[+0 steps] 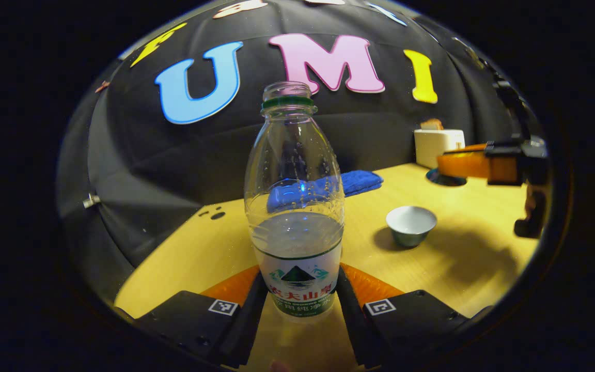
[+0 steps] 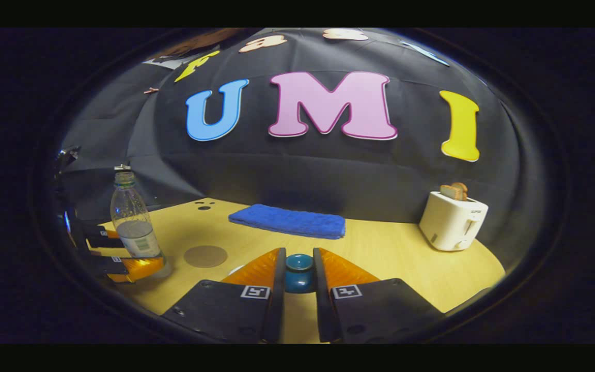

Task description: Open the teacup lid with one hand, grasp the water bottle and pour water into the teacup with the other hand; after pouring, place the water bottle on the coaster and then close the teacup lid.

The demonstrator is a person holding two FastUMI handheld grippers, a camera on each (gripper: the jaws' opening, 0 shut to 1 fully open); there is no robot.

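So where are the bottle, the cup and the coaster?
Bottle (image 1: 294, 206): left gripper view, its clear body.
Cup (image 1: 410, 221): left gripper view, its open bowl.
Coaster (image 2: 205, 256): right gripper view, its flat top.

On the bench: one water bottle, one open teacup, one teacup lid, one round coaster, one blue cloth, and one toaster carrying two slices of toast.

My left gripper view looks level along its fingers, close behind the water bottle; my right gripper view sits farther back. Both face the booth wall, sharing the blue towel and toaster.
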